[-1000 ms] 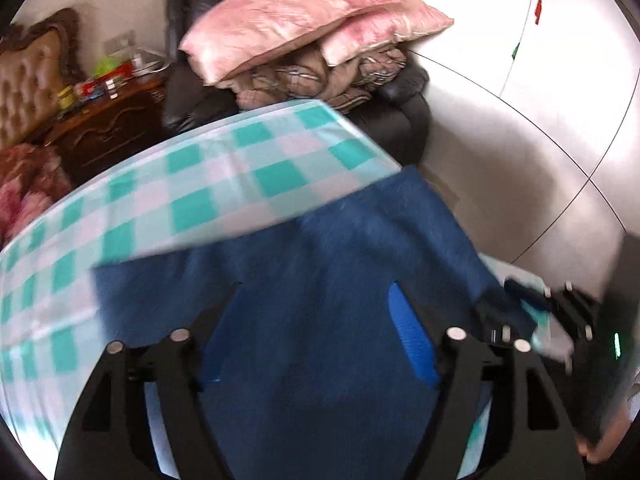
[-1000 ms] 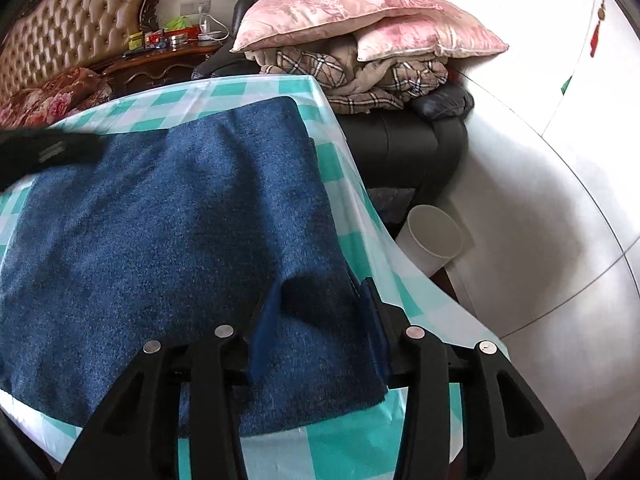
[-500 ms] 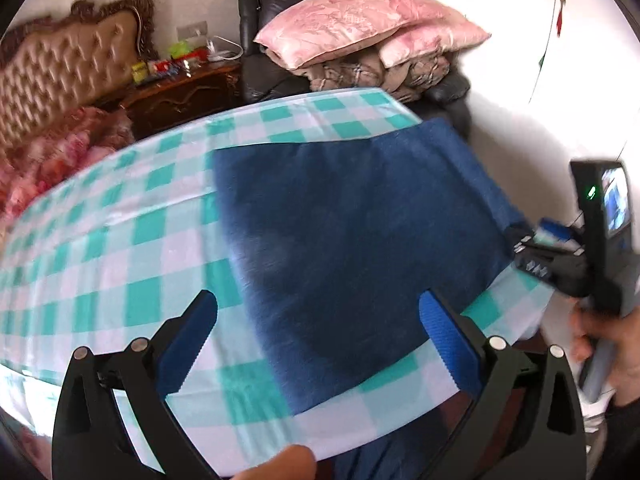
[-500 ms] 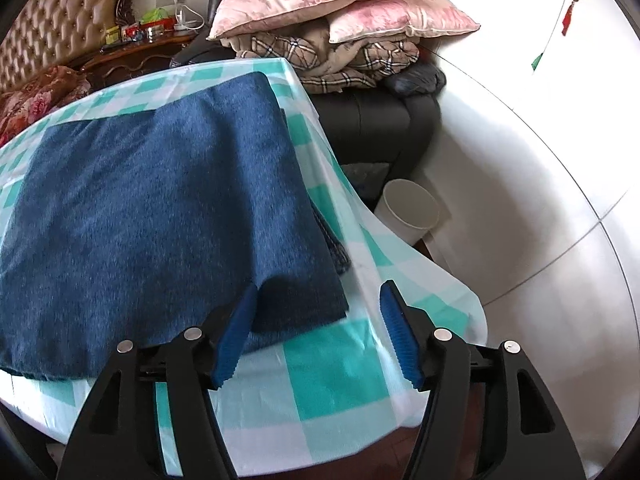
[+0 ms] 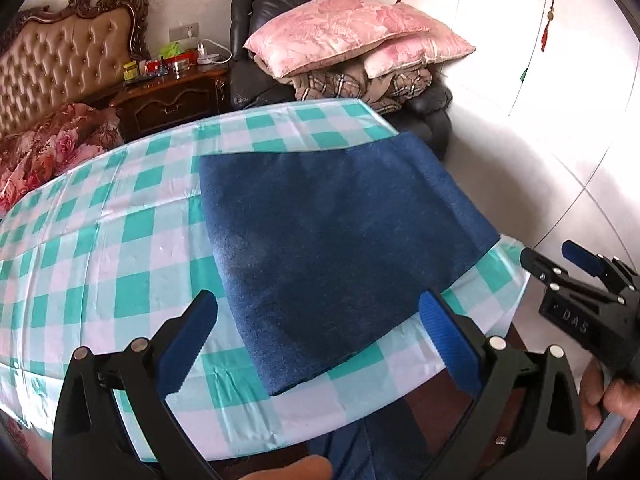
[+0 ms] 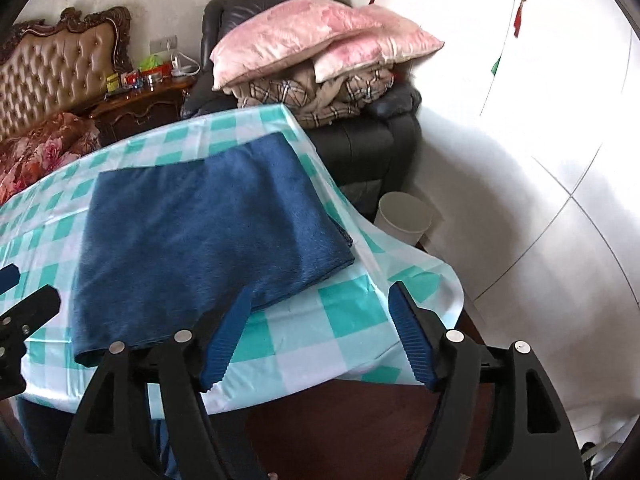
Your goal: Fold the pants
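Both grippers now hang wide apart and hold nothing: the left gripper (image 5: 318, 344) and right gripper (image 6: 320, 334) have drawn back off the near edge of the tabletop (image 5: 100, 248), where a second ago each was closed on cloth. Beyond them the pants (image 6: 200, 236) lie folded flat, a neat blue rectangle. The fold looks finished.

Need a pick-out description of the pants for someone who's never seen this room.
Find the table with the green-and-white checked cloth in front of the black armchair stacked with pink pillows. On the side of it nearer the white wall lies a flat, folded rectangle of dark blue cloth: the pants. It is the only solid-coloured, unpatterned thing on the table.
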Demonstrator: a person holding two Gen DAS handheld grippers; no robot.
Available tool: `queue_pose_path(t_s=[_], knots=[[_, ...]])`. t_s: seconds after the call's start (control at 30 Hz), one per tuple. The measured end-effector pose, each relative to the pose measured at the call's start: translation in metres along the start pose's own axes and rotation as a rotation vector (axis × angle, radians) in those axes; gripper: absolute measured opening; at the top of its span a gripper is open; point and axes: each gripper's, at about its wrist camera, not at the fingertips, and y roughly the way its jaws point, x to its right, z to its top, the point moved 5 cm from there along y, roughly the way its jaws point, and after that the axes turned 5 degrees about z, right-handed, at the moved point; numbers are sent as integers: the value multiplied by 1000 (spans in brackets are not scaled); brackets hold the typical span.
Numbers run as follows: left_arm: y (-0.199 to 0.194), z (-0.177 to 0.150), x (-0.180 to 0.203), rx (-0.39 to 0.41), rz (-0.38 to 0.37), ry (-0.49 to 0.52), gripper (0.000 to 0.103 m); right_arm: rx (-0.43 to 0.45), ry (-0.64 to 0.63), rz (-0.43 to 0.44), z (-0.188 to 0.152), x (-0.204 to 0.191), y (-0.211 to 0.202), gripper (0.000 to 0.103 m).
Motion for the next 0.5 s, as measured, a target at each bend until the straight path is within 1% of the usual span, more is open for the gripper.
queue_pose_path(t_s=[0.07,0.2,0.5], knots=[[-3,1,-3,8,19,-5,101,8,6,4,2,-1,-6,69],[-2,1,-8,5,14,-19,101,15,3,9,10,-3,-7,69],[1,2,-11,-1,3,-32,101,10,1,20,12,-3,-2,69]])
